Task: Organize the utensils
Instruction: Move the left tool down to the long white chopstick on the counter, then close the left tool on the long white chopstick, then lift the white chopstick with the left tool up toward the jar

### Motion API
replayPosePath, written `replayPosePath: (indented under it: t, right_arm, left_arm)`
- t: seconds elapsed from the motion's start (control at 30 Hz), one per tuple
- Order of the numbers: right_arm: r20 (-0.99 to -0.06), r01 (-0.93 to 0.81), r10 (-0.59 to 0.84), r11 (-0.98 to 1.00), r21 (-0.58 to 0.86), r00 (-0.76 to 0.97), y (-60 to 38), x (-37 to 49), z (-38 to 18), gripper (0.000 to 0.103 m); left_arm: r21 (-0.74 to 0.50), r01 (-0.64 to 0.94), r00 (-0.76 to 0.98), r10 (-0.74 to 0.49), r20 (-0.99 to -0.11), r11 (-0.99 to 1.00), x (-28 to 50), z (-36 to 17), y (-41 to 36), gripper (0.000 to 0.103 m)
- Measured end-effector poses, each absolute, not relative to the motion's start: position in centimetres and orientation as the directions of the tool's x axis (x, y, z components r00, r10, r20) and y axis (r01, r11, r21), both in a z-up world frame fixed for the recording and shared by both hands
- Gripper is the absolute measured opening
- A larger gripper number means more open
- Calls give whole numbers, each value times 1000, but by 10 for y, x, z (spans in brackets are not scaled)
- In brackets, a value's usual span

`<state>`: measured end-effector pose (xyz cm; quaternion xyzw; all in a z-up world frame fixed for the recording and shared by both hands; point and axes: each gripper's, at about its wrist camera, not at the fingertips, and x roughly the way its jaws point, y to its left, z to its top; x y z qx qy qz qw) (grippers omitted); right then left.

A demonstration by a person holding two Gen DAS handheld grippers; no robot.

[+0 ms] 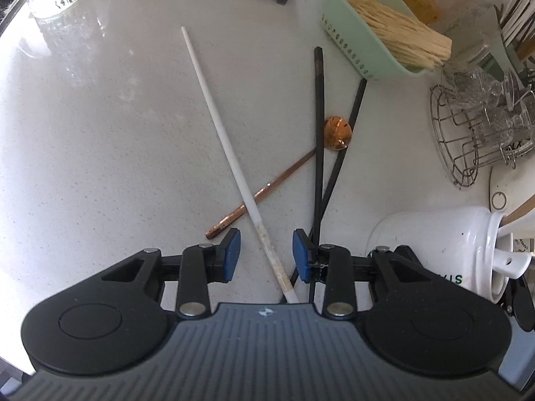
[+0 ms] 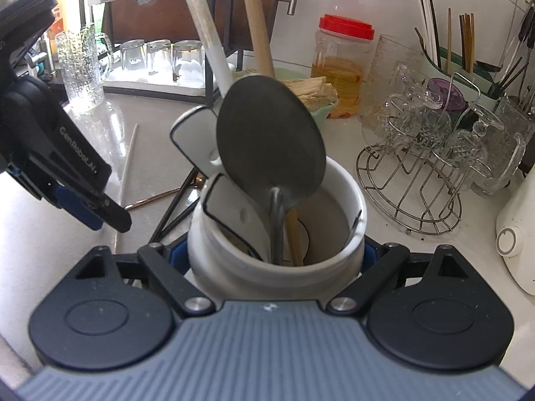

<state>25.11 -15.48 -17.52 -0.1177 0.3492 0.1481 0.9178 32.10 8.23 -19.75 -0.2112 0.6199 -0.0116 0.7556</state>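
Left gripper (image 1: 266, 254) is pointed down at the counter (image 1: 100, 140) with the jaws partway open, nothing pinched. The white chopstick (image 1: 230, 167) runs right through the gap, clear of both blue pads (image 1: 233, 254), its thick end under the gripper body. Two black chopsticks (image 1: 319, 127) cross just outside the right-hand pad, and the copper spoon (image 1: 337, 132) lies beyond the tips, its handle ending just beside the left-hand pad. Loads of bare counter out past the left-hand jaw; the other side is tight, with the white utensil crock (image 2: 277, 234) close by.

Right gripper (image 2: 276, 254) has its jaws spread wide around that crock's neck. The pads are mostly hidden behind the rim, so I can't tell if they're actually pressing on it. A dark ladle (image 2: 271, 140) and wooden handles (image 2: 257, 16) stick up between the jaws. The wire glass rack (image 2: 411, 180) sits off the right-hand jaw, some counter between.
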Motion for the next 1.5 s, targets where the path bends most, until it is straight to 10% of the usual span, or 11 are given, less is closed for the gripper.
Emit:
replayPosePath:
  t: [0.47, 0.93, 1.5]
  right_arm:
    - [-676, -342, 172, 931, -125, 716, -152, 250, -176, 94]
    - [-663, -369, 205, 922, -115, 720, -156, 248, -175, 93]
    - [-653, -397, 258, 915, -70, 712, -163, 247, -174, 92]
  left_arm:
    - [-303, -224, 225, -254, -941, 926, 328, -202, 58, 36]
    - [-282, -280, 256, -212, -943, 918, 313, -205, 56, 8]
    - [-222, -196, 207, -181, -961, 955, 276, -136, 86, 8]
